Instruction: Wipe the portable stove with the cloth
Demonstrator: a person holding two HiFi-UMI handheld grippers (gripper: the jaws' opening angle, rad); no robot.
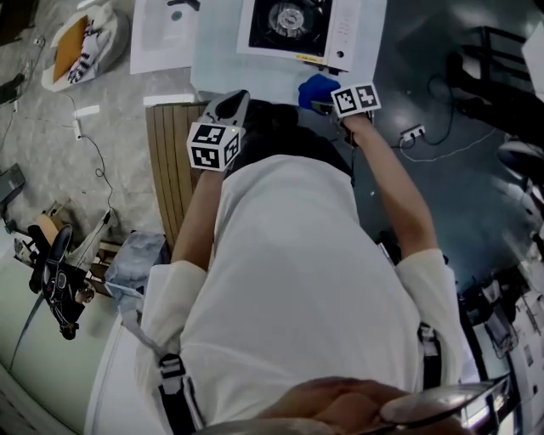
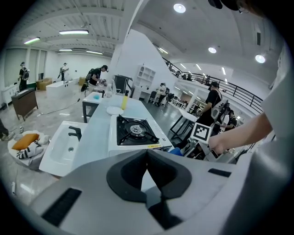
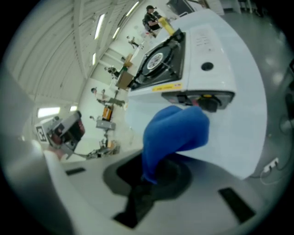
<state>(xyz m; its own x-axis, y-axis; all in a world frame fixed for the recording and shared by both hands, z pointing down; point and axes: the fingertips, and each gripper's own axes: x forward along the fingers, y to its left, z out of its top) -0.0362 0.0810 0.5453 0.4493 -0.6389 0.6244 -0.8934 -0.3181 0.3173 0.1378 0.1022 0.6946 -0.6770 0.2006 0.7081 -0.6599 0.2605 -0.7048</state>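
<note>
The white portable stove [image 1: 297, 25] with a black burner sits on the pale table at the top of the head view; it shows too as the stove [image 2: 133, 133] and the stove [image 3: 183, 64]. A blue cloth [image 3: 172, 133] hangs from my right gripper [image 3: 149, 176], which is shut on it just short of the stove's front edge; the cloth [image 1: 316, 89] pokes out beside the marker cube. My left gripper [image 2: 147, 172] is shut with nothing in it, held back from the table's near edge. In the head view the left gripper [image 1: 228, 110] hovers by the table corner.
A white sink basin [image 2: 64, 147] lies left of the stove. The table [image 1: 221, 59] ends just before me. A wooden slatted panel [image 1: 170, 161] stands on the floor at left, and cables and a power strip [image 1: 412, 134] lie at right. Several people stand far off.
</note>
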